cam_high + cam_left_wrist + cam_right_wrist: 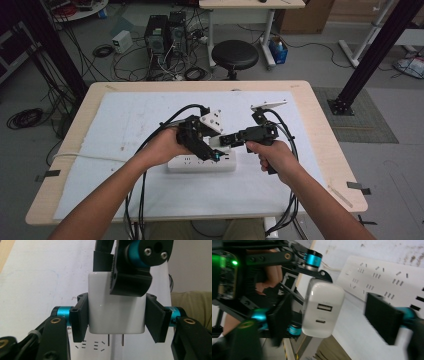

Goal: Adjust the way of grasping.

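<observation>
My left gripper (pixel 116 322) squeezes the white charger (pixel 116 310) by its sides, its prongs just above the power strip (pixel 201 162). My right gripper (pixel 332 322) has its jaws wide apart around the charger's port end (not touching). Bare white mat (pixel 135 120) lies all around.

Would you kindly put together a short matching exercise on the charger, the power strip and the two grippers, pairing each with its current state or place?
Things:
1. white charger
2. power strip
3. left gripper
4. right gripper

States:
A. lies flat on the white sheet
B. open, jaws standing apart on either side of the charger
C. held above the strip, prongs pointing down
D. shut on the charger's sides

Pairs: 1-C, 2-A, 3-D, 4-B
</observation>
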A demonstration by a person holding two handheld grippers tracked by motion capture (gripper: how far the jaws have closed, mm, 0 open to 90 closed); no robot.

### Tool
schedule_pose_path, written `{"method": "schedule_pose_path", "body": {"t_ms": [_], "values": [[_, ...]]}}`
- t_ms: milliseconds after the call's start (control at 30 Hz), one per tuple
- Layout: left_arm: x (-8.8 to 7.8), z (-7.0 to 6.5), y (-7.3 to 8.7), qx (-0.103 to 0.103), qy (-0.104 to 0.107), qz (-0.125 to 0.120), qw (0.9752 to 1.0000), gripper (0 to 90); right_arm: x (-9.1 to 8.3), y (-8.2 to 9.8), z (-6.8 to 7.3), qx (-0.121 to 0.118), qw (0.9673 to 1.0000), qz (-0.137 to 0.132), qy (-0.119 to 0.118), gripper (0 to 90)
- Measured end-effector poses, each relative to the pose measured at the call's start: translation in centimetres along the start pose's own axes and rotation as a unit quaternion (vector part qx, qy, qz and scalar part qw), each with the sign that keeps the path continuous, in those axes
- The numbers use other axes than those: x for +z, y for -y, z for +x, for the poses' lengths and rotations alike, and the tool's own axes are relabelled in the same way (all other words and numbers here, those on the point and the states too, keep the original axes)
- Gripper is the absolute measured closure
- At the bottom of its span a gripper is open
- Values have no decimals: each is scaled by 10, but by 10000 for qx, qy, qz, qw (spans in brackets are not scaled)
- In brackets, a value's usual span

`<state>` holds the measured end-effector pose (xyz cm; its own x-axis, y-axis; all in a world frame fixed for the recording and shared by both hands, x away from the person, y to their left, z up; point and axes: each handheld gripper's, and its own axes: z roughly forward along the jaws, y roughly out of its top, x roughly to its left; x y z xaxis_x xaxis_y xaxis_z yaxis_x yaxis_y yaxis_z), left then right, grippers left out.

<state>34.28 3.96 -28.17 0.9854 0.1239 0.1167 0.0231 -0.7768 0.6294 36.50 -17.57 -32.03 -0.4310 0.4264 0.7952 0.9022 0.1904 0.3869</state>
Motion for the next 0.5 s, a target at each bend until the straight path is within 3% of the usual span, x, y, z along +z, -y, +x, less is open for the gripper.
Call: {"method": "schedule_pose_path", "body": {"t_ms": [167,500], "values": [[1,-1,-1,57,-27,-73,10000,424,2,-1,-1,110,9999,98,-69,346],[4,-5,-3,187,-101,-26,9998,424,7,-1,-4,53,9996,170,-204,509]]}}
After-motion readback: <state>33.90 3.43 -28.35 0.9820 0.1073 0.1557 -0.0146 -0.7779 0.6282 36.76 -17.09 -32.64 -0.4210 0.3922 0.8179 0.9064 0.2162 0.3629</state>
